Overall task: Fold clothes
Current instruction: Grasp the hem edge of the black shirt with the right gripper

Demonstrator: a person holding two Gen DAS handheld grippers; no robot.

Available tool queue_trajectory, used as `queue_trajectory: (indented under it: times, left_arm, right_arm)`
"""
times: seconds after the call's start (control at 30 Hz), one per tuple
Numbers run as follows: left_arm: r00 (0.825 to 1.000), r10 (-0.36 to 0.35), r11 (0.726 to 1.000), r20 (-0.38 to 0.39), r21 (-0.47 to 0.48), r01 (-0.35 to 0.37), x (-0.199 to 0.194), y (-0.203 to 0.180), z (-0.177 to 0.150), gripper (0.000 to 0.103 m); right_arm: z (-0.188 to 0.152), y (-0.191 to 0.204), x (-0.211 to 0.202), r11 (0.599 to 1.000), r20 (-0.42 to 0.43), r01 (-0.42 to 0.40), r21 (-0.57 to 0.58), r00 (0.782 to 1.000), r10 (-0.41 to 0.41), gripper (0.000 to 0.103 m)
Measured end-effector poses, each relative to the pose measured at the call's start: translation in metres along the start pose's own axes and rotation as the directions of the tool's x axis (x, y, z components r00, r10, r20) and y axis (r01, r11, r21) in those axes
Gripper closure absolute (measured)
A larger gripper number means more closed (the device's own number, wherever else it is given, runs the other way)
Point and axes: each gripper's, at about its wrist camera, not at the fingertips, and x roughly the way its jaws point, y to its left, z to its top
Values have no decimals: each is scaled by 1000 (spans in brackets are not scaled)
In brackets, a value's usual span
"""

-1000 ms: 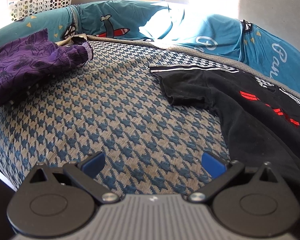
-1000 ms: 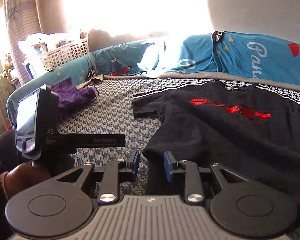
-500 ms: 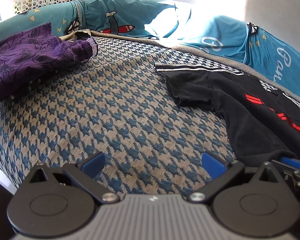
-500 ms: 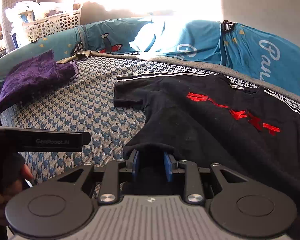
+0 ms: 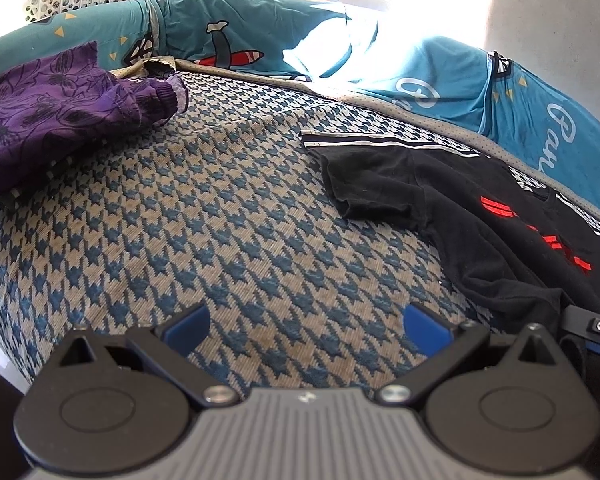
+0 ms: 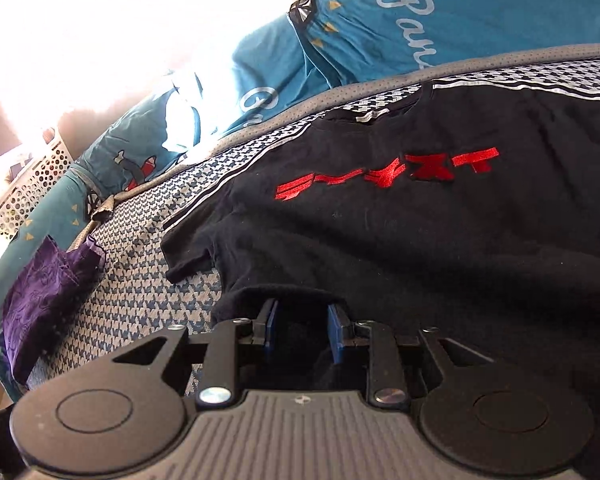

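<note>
our right hand-held gripper at the black t-shirt's hem
its narrow jaws have hem cloth between them; our left hand-held gripper hangs wide open, empty, over the bed.

Each tool is black with blue pads, silver screws and a ribbed grey body.

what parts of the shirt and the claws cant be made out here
- Black t-shirt with red print: its right sleeve and lower hem run off the edge of both wrist views.
- Right claw: the raised shirt hem covers its fingertips, so pad contact is unclear.
- Left claw: open over the houndstooth bed cover.
- Purple floral garment: cut off at the left edge.
</note>
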Motion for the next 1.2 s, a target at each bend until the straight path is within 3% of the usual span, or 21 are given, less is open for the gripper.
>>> queue_trajectory:
  times: [0.17,0.27,0.33,0.47,0.63,0.8,0.97,1.07,1.1,1.2]
  left_arm:
    - [1000,3,1000,5,5,-3,-2,-1,-1,0]
    - [1000,8,1000,4,3,-8,-2,0,-1,0]
    - [1000,8,1000,3,3,-8,-2,0,-2,0]
    - [1000,12,1000,5,14,-12,-3,-2,-3,0]
    - [1000,20,1000,7,18,-20,-3,-2,-5,0]
    - [1000,26,999,6,23,-26,-3,-2,-5,0]
    - [1000,29,999,0,20,-29,-1,0,-6,0]
    - [1000,28,999,-2,22,-28,-1,0,-6,0]
    - [1000,27,999,-1,23,-27,-1,0,-6,0]
    - [1000,25,999,-1,27,-25,-1,0,-6,0]
  right_arm:
    - [-8,7,-11,999,11,-35,-40,999,35,74]
    - [-13,14,-19,995,25,-51,-85,998,53,57]
    - [-17,18,-22,992,31,-50,-112,998,54,52]
    - [-28,28,-35,978,83,2,-209,996,15,51]
    - [-48,52,-40,915,114,60,-399,993,-15,51]
    - [-66,70,-36,819,165,149,-554,984,-68,51]
    - [-76,72,-22,788,124,159,-595,987,-105,51]
    - [-82,73,-13,750,141,201,-630,979,-145,53]
    - [-83,73,-12,745,145,208,-634,978,-150,55]
    - [-83,71,-8,736,160,237,-635,972,-174,79]
